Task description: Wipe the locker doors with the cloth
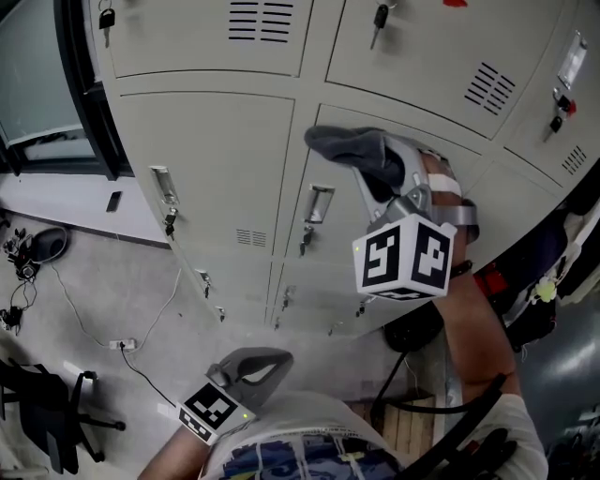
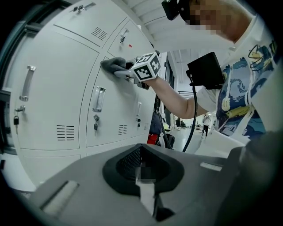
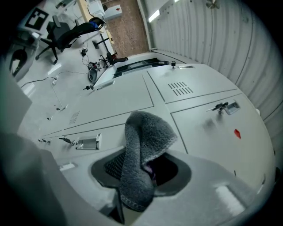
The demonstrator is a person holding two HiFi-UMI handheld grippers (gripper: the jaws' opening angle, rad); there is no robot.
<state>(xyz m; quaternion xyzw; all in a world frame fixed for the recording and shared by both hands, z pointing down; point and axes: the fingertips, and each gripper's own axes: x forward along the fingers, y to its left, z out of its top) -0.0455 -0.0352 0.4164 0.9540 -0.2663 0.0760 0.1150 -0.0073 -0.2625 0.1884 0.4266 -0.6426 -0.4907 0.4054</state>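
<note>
A grey cloth (image 1: 352, 150) is pressed against the upper part of a pale grey locker door (image 1: 333, 248), above its handle (image 1: 319, 202). My right gripper (image 1: 375, 173) is shut on the cloth, and its marker cube faces the head camera. In the right gripper view the cloth (image 3: 143, 150) drapes out of the jaws, hiding the tips, with the door (image 3: 110, 99) just beyond. The left gripper view shows the cloth (image 2: 112, 65) touching the door (image 2: 115, 110). My left gripper (image 1: 258, 361) hangs low by the person's body, shut on nothing, well away from the lockers.
Neighbouring lockers carry handles (image 1: 164, 185) and keys in locks (image 1: 380, 17). Below the lockers, a cable and socket strip (image 1: 122, 344) lie on the floor. An office chair (image 1: 47, 412) stands at the lower left. Dark bags (image 1: 534, 291) crowd the right side.
</note>
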